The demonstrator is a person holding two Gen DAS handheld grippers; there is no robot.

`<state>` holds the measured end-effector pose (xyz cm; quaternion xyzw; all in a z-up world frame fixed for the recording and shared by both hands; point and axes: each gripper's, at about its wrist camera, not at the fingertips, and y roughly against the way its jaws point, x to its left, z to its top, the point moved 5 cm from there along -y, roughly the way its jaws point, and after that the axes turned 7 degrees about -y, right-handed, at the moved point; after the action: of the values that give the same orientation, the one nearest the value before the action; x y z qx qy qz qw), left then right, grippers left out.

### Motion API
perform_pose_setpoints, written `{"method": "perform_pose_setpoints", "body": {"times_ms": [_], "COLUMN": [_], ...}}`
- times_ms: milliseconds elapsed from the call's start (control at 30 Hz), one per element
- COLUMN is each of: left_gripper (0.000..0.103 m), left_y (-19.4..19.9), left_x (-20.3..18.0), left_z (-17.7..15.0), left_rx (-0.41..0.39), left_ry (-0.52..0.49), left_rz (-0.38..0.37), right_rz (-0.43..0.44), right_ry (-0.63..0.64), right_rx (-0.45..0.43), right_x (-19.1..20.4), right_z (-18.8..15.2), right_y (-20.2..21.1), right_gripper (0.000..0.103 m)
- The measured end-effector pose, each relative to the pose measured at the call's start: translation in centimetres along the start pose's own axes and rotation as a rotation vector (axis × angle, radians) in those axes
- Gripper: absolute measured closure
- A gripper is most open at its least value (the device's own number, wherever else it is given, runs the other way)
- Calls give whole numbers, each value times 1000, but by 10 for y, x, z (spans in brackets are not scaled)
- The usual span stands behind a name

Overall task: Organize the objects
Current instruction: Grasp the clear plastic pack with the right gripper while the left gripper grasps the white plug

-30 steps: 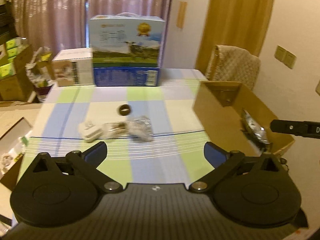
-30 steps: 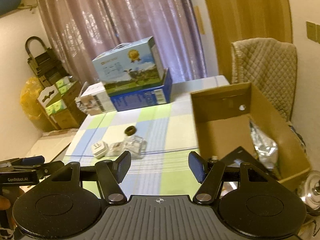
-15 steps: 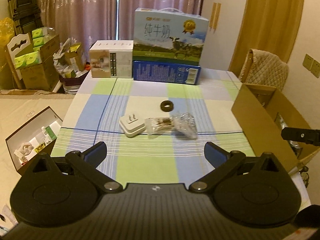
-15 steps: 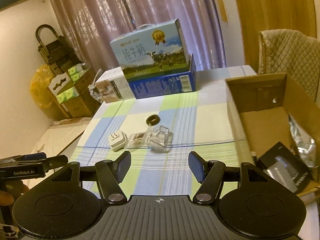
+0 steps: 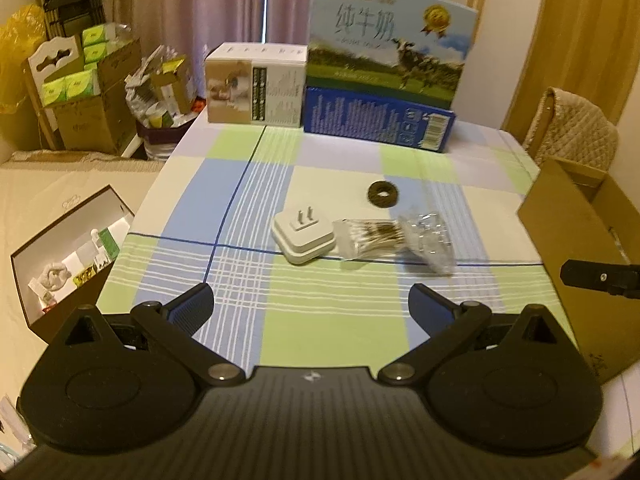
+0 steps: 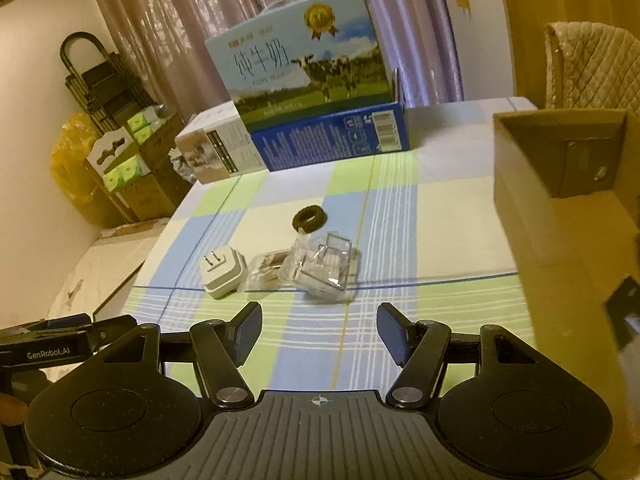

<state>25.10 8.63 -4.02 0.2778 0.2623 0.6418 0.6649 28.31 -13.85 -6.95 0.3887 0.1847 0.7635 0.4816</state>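
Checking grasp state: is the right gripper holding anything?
No, the right gripper is open and empty, short of the white plug adapter on the table.

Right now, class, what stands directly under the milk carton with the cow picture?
The milk carton stands on a flat blue box with a barcode label, which rests on the checked tablecloth. The blue box's top is covered by the carton, so it cannot be seen.

A lived-in room of a home is shown, used for dining and storage. A table (image 5: 320,332) spread with a checked cloth is backed at twelve o'clock by drawn curtains (image 5: 224,4) and a milk carton case (image 5: 388,40), with a quilt-draped chair (image 5: 572,128) at two o'clock. Stacked cardboard boxes (image 5: 92,120) of household goods are piled on the floor at ten o'clock.
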Motion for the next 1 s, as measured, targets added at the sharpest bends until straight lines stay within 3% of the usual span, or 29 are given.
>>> {"method": "perform_pose_setpoints", "body": {"times_ms": [267,567,1000], "left_gripper": [1,1,1], "left_y": [-47,-90,-116], "left_x": [11,9,16], "left_z": [-3,12,22], "left_rx": [17,7,20], "left_ry": [3,0,50], "left_rz": [25,14,-3], "right_rz": [39,61,53], "right_ry": [12,-63,-97], "right_rx": [6,38,68], "right_x": [-1,-15,-19], "right_z": [4,10,20], "right_y": [-52,-98,-148], "right_gripper": [42,42,34]}}
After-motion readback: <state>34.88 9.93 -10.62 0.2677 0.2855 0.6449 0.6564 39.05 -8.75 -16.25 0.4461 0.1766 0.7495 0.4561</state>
